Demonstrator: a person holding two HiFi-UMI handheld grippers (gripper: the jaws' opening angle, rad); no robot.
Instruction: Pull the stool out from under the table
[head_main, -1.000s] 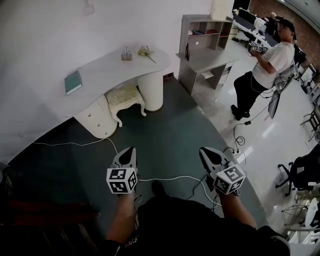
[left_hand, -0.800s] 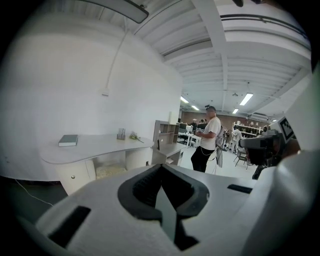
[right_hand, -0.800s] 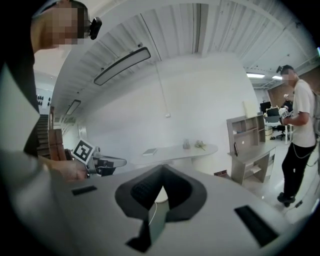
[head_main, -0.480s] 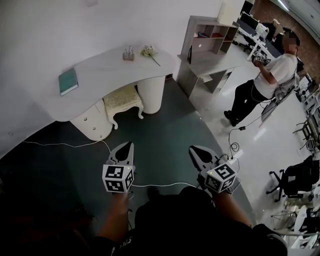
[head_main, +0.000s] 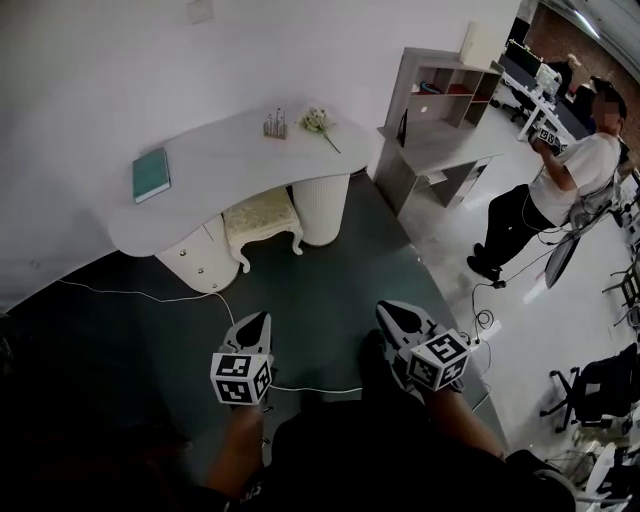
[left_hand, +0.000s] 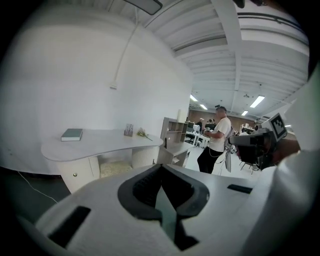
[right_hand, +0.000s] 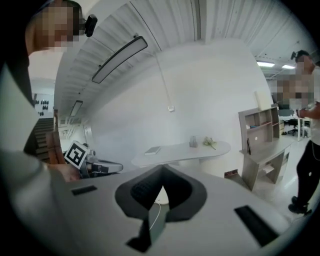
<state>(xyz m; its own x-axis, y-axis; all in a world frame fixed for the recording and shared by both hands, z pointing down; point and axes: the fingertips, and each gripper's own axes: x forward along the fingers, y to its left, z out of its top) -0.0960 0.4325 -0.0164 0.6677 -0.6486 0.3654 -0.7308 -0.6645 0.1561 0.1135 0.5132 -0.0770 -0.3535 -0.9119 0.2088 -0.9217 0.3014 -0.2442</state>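
Note:
A cream stool (head_main: 262, 216) with curved white legs stands tucked under the curved white table (head_main: 230, 165), between a drawer pedestal and a round column. In the left gripper view the stool (left_hand: 116, 167) shows low under the table (left_hand: 100, 145). My left gripper (head_main: 253, 324) hangs shut and empty over the dark floor, well short of the stool. To its right my right gripper (head_main: 392, 315) is also shut and holds nothing. From the right gripper view the table (right_hand: 185, 148) is seen far ahead.
On the table lie a teal book (head_main: 151, 174), a small holder (head_main: 275, 125) and a flower (head_main: 322, 122). A white cable (head_main: 150, 296) crosses the floor. A grey shelf desk (head_main: 440, 130) stands to the right, and a person (head_main: 550, 195) beyond it.
The view has shifted: table and stool sit a little lower and to the right in the frame. Both grippers stay shut, side by side.

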